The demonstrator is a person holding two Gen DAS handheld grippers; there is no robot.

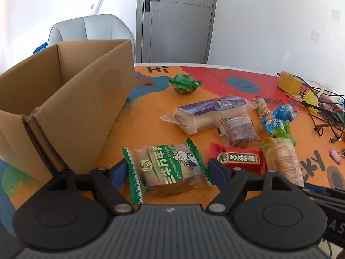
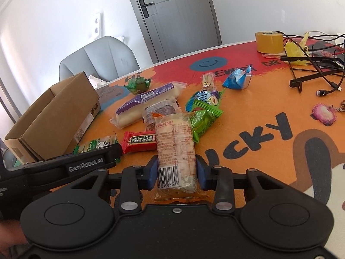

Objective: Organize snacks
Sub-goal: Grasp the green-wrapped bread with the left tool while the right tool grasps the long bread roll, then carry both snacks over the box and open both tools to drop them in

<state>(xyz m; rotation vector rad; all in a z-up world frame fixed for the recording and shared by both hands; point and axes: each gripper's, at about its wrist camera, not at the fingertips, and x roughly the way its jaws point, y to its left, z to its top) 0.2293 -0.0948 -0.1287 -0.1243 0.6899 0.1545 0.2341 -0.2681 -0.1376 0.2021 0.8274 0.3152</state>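
My left gripper (image 1: 170,170) is open, its blue pads either side of a green-edged cake packet (image 1: 167,168) lying on the table; the pads do not press it. My right gripper (image 2: 175,170) is shut on a long clear packet of orange-printed biscuits (image 2: 174,142), which also shows in the left wrist view (image 1: 282,161). An open cardboard box (image 1: 64,99) stands to the left, also in the right wrist view (image 2: 54,116). Loose snacks lie between: a red packet (image 1: 239,157), a purple roll cake (image 1: 211,112), a green wrapped sweet (image 1: 184,83), and blue packets (image 1: 280,116).
A yellow tape roll (image 2: 268,42) and tangled black cables (image 2: 312,73) lie at the table's far right. A pink keychain (image 2: 323,113) lies right of the snacks. A grey chair (image 1: 90,30) stands behind the box. The left gripper's body (image 2: 64,164) reaches in beside my right gripper.
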